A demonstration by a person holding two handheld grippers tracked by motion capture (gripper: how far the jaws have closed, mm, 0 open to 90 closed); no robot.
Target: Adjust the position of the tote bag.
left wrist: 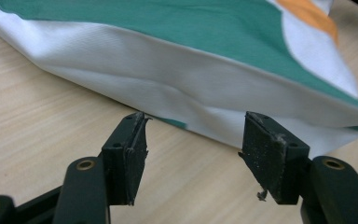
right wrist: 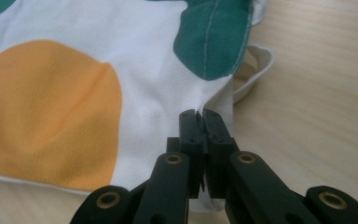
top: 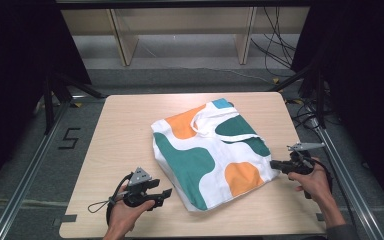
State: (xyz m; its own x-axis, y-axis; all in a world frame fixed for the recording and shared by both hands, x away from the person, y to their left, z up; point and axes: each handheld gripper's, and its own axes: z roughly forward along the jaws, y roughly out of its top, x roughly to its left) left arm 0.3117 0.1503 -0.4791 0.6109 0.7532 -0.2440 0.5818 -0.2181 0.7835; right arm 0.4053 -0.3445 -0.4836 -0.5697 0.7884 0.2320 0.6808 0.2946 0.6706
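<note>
Here we are over the tabletop [top: 125, 125], and the tote bag [top: 207, 155] lies flat near its middle, turned a little askew, white cloth with green and orange patches, its handles [top: 215, 121] folded back across its upper part. The right gripper [top: 276, 164] is at the bag's right edge, and in the right gripper view its fingers [right wrist: 191, 128] are pressed tight together with a pinch of the white edge cloth [right wrist: 216, 100] caught between them, just below a green patch, so that side looks secured. Over on the other side, the left gripper [top: 166, 194] hovers low just beside the bag's near left corner; in the left gripper view its fingers [left wrist: 128, 149] stand well apart with nothing between them, the white hem [left wrist: 177, 95] lying right ahead of the tips and not yet touched. This reads as the gripping step of lifting or spreading the bag, half done: one edge taken, the other waiting. Next, the left fingers would need to slide forward along the wood, get one pad under the hem and one over it, then close, without shoving the cloth away.
</note>
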